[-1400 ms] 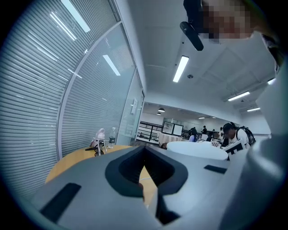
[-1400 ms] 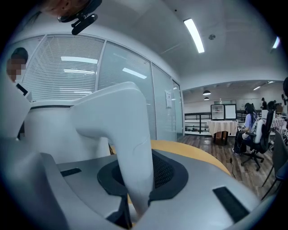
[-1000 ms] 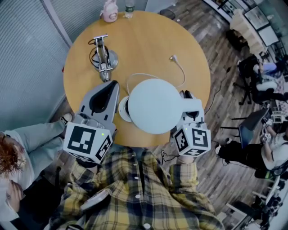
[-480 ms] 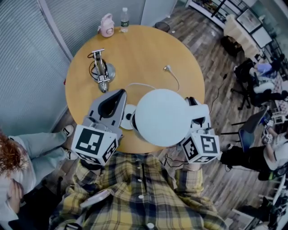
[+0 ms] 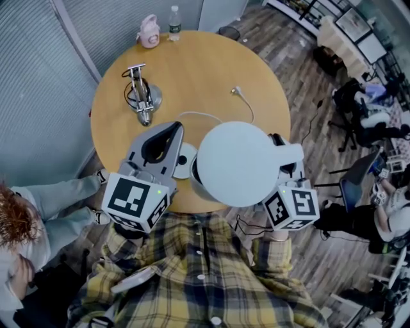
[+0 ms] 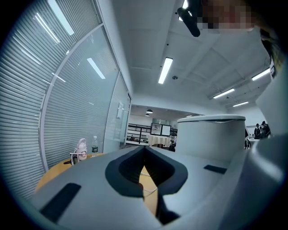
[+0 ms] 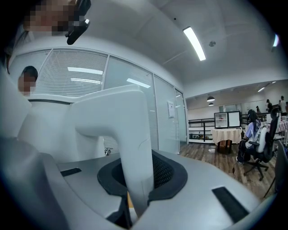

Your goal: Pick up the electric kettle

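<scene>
The white electric kettle hangs above the round wooden table, its lid facing up at me. My right gripper is shut on the kettle's handle, which stands upright between the dark pads in the right gripper view. The kettle's round base stays on the table, partly showing left of the body, with its white cable running back. My left gripper is shut and holds nothing, level beside the kettle's left side; the kettle body fills the right of the left gripper view.
A metal stand with black cable sits at the table's left. A pink bottle and a water bottle stand at the far edge. A person sits at the left; office chairs and people are at the right.
The kettle has risen off its base and shifted right with the right gripper, baring more of the base. The left gripper has moved along a little beside it.
</scene>
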`<state>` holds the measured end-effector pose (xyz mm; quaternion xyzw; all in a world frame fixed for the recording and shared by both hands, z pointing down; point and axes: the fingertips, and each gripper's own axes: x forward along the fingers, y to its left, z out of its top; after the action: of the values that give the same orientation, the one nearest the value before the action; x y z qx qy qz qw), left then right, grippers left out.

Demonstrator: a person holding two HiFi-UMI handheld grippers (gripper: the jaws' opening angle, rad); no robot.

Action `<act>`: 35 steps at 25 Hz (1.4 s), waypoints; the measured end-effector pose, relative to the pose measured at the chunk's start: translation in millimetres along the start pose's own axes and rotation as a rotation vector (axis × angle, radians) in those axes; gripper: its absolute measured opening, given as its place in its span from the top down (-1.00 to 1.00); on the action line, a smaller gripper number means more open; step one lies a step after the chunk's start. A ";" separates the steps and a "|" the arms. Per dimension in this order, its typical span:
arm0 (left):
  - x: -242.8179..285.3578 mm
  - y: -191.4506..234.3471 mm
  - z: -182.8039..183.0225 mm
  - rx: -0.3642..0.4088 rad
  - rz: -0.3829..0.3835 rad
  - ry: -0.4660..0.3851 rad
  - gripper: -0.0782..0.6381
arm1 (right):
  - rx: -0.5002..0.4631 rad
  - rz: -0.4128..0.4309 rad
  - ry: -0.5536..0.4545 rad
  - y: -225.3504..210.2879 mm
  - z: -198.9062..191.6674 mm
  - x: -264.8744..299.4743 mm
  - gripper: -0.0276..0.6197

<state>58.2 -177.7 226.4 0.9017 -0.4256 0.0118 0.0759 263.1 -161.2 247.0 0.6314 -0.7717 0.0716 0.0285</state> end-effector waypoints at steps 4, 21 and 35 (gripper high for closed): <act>0.9 6.8 -5.6 -0.001 0.000 0.001 0.77 | 0.004 0.002 0.007 2.9 -5.0 5.9 0.70; -2.9 6.8 -4.1 -0.005 0.017 0.010 0.77 | -0.003 0.007 0.023 3.3 -6.4 6.7 0.70; 0.0 5.8 -7.8 -0.008 0.024 0.011 0.77 | 0.007 -0.002 0.031 -1.4 -13.4 7.0 0.70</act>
<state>54.1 -180.2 234.9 0.8960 -0.4361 0.0159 0.0818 262.4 -166.3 261.2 0.6312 -0.7701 0.0841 0.0383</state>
